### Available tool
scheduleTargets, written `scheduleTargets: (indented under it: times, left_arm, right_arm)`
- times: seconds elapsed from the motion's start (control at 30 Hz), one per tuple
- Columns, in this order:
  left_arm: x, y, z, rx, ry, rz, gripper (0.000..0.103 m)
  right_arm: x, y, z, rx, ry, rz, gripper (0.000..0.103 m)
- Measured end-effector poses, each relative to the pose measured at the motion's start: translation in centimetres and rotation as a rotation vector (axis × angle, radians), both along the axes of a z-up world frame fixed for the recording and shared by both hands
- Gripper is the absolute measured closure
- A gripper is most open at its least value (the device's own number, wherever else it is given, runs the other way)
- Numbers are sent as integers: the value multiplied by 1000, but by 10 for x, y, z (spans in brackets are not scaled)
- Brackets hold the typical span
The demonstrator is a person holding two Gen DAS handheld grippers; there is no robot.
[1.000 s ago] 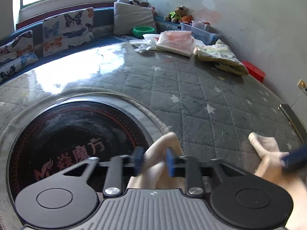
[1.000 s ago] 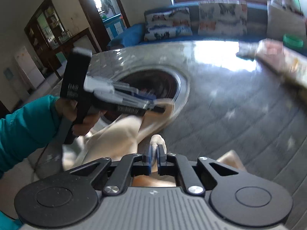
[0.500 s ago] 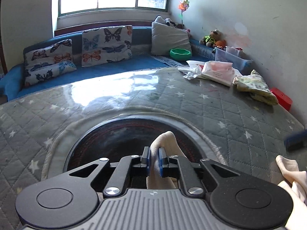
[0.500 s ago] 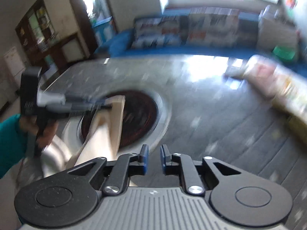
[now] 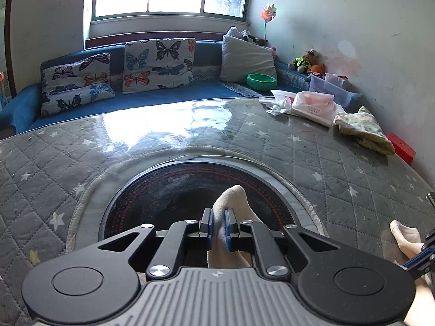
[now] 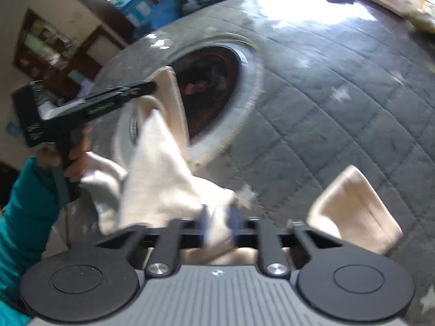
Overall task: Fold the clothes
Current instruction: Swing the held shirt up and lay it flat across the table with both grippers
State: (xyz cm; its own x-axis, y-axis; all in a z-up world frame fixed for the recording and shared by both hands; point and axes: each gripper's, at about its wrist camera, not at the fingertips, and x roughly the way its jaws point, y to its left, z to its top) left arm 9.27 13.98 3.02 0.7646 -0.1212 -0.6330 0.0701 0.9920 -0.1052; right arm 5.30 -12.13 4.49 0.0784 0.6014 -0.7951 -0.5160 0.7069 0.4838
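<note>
I have the left gripper [image 5: 217, 224] with its jaws pinching a fold of the cream garment [image 6: 160, 174] above the dark round inset [image 5: 190, 190] of the quilted surface [image 5: 312, 149]; the right gripper [image 6: 218, 224], nearer me than the inset, has jaws closing on another fold; blur hides that bite; if shallow, I judge the cloth slips and the fold skews.

Cream garment [image 6: 163, 179] motion-blurred, edge-cropped.
</note>
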Motion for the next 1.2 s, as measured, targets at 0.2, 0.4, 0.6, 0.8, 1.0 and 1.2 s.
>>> scheduleTargets:
  times: [0.2, 0.4, 0.6, 0.8, 1.0, 1.2]
  left_arm:
    - [0, 18, 7, -6, -18, 85, 93]
    - [11, 52, 14, -42, -52, 210, 94]
    - [43, 64, 7, 26, -42, 274, 94]
    - [68, 84, -16, 24, 39, 332, 92]
    - [75, 101, -28, 46, 80, 401, 84]
    - [59, 109, -26, 31, 99, 447, 71]
  right_arm:
    - [20, 22, 45, -56, -332, 39, 99]
    - [50, 56, 68, -189, -764, 36, 99]
    - [100, 103, 24, -290, -850, -2, 99]
    - [139, 133, -14, -304, -740, -24, 95]
    - [141, 130, -19, -248, -608, 62, 69]
    - [129, 136, -39, -284, -520, 136, 59]
